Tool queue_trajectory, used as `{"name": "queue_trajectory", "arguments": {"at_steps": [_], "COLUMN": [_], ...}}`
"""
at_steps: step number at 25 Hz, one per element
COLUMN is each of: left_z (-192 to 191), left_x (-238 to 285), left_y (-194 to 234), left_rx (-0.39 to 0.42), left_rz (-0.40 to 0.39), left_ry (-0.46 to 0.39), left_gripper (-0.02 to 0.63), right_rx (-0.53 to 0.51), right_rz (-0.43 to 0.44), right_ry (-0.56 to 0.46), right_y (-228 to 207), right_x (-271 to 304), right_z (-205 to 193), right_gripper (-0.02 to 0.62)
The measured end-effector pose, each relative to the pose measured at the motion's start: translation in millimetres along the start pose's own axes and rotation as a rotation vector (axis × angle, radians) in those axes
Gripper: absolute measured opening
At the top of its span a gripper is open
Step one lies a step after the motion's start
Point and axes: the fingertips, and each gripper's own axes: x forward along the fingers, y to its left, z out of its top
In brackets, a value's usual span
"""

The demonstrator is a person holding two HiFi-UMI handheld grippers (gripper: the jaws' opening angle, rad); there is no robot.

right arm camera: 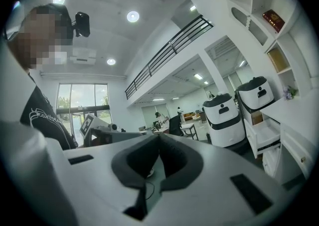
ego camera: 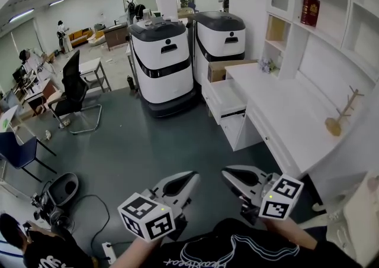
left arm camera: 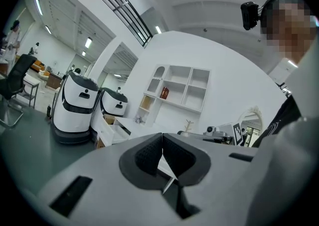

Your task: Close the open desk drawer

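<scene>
The white flat-fronted desk drawer is probably a stiff, light box on runners that should slide in under a steady push, with no clamping needed. The best place to press is likely the middle of its front panel, so it goes in square and does not jam.

It stands pulled out of the long white desk, its pale inside open to view with nothing obvious in it. Its front faces two white rounded machines with dark bands.

It is well ahead of both sets of fingertips, across the dark grey floor, roughly in line with the right-hand ones. The left grey-and-white handheld gripper and the right one are both held low. Each has its jaws pressed together on nothing.
</scene>
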Motion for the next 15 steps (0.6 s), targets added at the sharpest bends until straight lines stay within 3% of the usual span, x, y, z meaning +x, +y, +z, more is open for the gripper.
{"name": "queue_trajectory", "arguments": {"at_steps": [8, 15], "left_z": [3, 9], "left_x": [11, 50], "left_y": [39, 94], "left_rx": [-0.017, -0.043], "left_rz": [0.026, 0.045], "left_ry": [-0.002, 0.008], "left_gripper": [0.005, 0.005], "right_rx": [0.008, 0.038], "right_rz": [0.007, 0.008], "right_ry": [0.005, 0.022], "right_y": [-28, -87], "right_x": [31, 70], "right_z": [-1, 1], "right_gripper": [0.006, 0.006]}}
